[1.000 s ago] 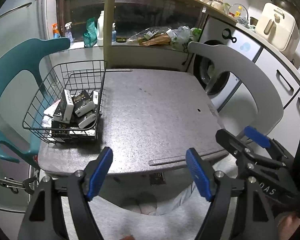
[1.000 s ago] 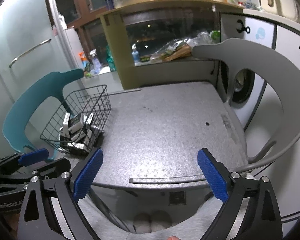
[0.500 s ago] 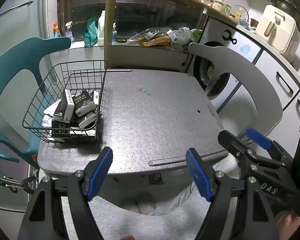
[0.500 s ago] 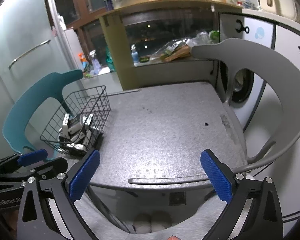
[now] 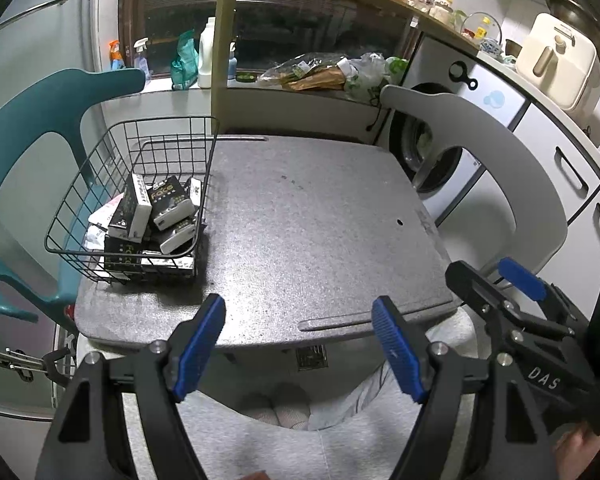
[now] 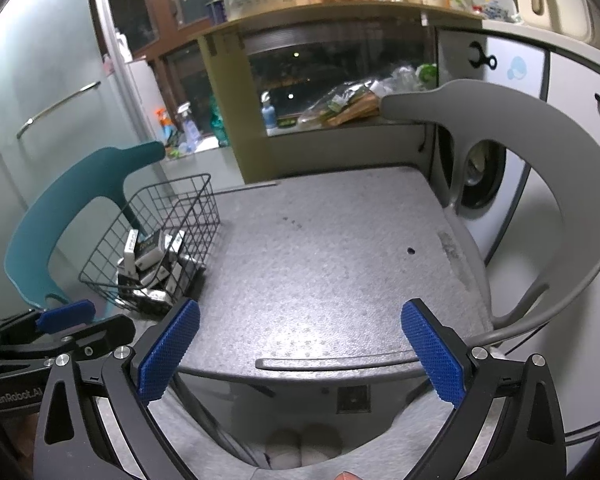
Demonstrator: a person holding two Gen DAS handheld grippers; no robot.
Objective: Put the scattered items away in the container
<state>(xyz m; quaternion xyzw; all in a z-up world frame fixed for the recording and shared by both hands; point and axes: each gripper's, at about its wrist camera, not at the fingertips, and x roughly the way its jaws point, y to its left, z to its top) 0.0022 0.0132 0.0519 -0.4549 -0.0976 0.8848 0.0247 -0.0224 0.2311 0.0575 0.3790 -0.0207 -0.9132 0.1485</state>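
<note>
A black wire basket (image 5: 76, 184) (image 6: 188, 208) stands at the left edge of the grey table (image 5: 320, 232) (image 6: 332, 264). Inside it lie several black-and-white tissue packs (image 5: 156, 216) (image 6: 152, 260) in a loose pile. My left gripper (image 5: 300, 344) hangs open in front of the table's near edge, nothing between its blue pads. My right gripper (image 6: 296, 352) is also open and empty, held off the near edge to the right of the left one. In the left wrist view the right gripper (image 5: 512, 292) shows at the lower right; in the right wrist view the left gripper (image 6: 60, 320) shows at the lower left.
A teal chair (image 5: 24, 152) stands left of the basket and a grey chair (image 5: 492, 152) right of the table. A counter with bags and bottles (image 5: 324, 72) runs behind. A person's grey-clad legs and socked feet (image 5: 284, 412) are under the near edge.
Both grippers have drifted back and slightly down from the table. Nothing was taken or released; the basket and its packs have not moved.
</note>
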